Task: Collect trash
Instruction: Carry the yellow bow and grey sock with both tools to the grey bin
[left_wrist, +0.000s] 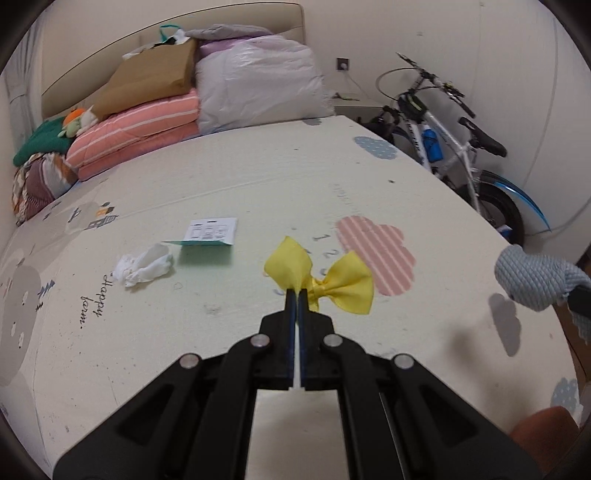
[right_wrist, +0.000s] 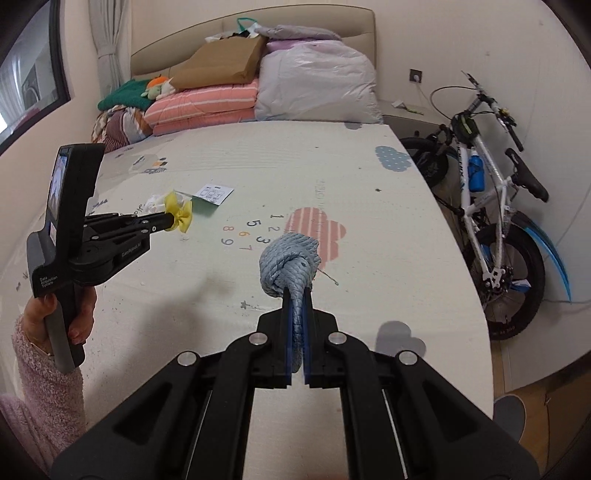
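Your left gripper (left_wrist: 296, 291) is clenched on the bow (left_wrist: 321, 282), your right gripper (right_wrist: 297, 291) on the rope knot (right_wrist: 288, 264), both lifted off the mat (left_wrist: 258, 177). The tissue (left_wrist: 144, 269) and card (left_wrist: 208, 232) remain ahead-left, nearer your left.

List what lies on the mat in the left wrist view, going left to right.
Crumpled white tissue → paper card → yellow bow, held in the left gripper → pink cloud print → blue rope knot at the right edge.

Both wrist views: same mat (left_wrist: 258, 177)
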